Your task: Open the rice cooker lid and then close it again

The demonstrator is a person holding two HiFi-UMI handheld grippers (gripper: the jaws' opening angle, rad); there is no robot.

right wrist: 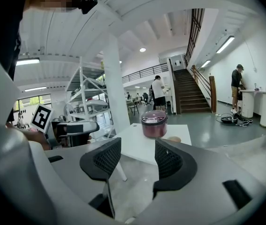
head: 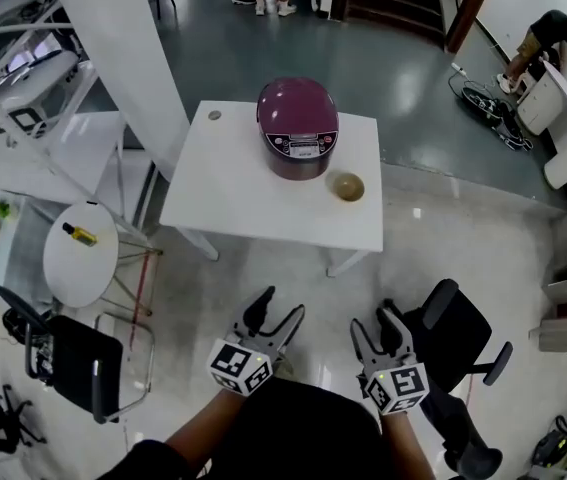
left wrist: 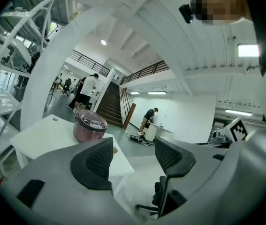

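Both jaws pairs stand apart and empty: left gripper (head: 281, 305) and right gripper (head: 374, 320) hang well short of the table (head: 233, 203). The cooker (head: 297, 126) stands at 12 o'clock, lid down. Opening looks unstarted; next, step closer and reach its latch.

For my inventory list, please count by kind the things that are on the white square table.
Rice cooker: 1
Bowl: 1
Small round disc: 1
Total: 3
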